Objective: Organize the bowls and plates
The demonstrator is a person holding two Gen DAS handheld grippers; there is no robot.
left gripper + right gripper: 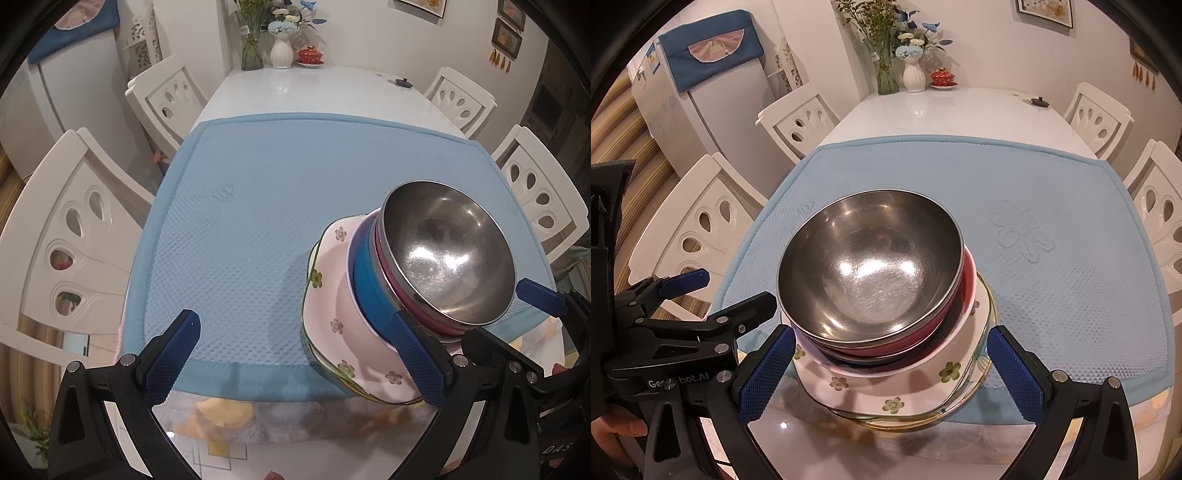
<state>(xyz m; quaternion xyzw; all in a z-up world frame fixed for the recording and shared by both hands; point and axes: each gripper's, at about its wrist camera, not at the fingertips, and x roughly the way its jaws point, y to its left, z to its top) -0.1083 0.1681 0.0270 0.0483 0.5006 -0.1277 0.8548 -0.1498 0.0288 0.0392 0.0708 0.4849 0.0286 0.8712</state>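
Right wrist view, both grippers' fingers spread wide, right fingers [1015, 369] flanking stacked bowls [868, 266], holding nothing.

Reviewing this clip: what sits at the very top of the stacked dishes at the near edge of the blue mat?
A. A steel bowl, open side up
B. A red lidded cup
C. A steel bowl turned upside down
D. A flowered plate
A. The steel bowl tops the stack with its shiny inside facing up, nested over a red-sided bowl, with the flowered plate lower down.
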